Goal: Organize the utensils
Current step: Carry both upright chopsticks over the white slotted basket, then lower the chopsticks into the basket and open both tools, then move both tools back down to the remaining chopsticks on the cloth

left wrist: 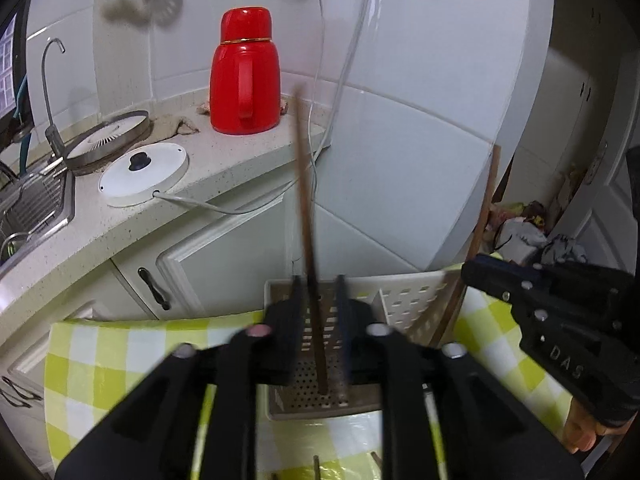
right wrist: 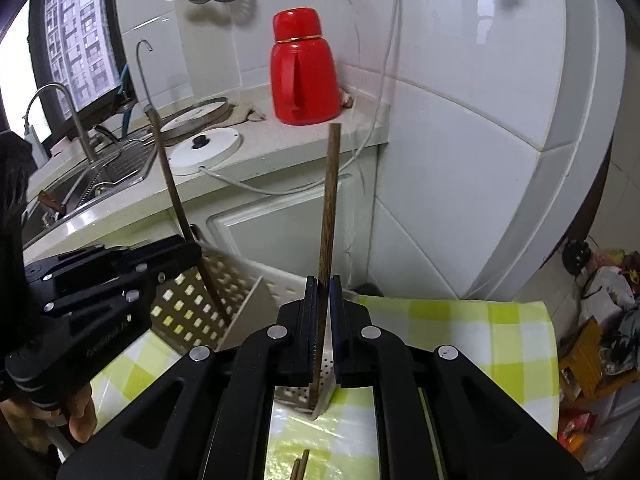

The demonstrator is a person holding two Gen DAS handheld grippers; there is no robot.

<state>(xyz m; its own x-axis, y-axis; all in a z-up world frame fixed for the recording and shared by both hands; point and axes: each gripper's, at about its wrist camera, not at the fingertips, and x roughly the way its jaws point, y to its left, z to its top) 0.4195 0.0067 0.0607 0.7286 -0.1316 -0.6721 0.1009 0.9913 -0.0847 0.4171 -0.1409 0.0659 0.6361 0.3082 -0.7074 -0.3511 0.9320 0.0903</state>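
Note:
A white and beige perforated utensil holder (left wrist: 412, 296) stands on a yellow-green checked cloth (left wrist: 104, 344). My left gripper (left wrist: 318, 280) is open above its left compartment. A blurred brown chopstick (left wrist: 306, 184) stands between the jaws with gaps on both sides, its lower end on the perforated bottom. My right gripper (right wrist: 323, 280) is shut on a second brown chopstick (right wrist: 330, 200), held upright over the holder (right wrist: 280, 280) at its right end. In the right wrist view the left gripper (right wrist: 196, 248) sits at the left, with its chopstick (right wrist: 172, 188) leaning beside it.
More chopsticks (right wrist: 301, 464) lie on the cloth below the grippers. Behind, a counter carries a red thermos jug (left wrist: 245, 76), a white lid (left wrist: 144, 174) with a cord, and a sink (left wrist: 32, 200). Tiled wall rises behind the holder. Clutter (right wrist: 600, 320) lies on the floor at right.

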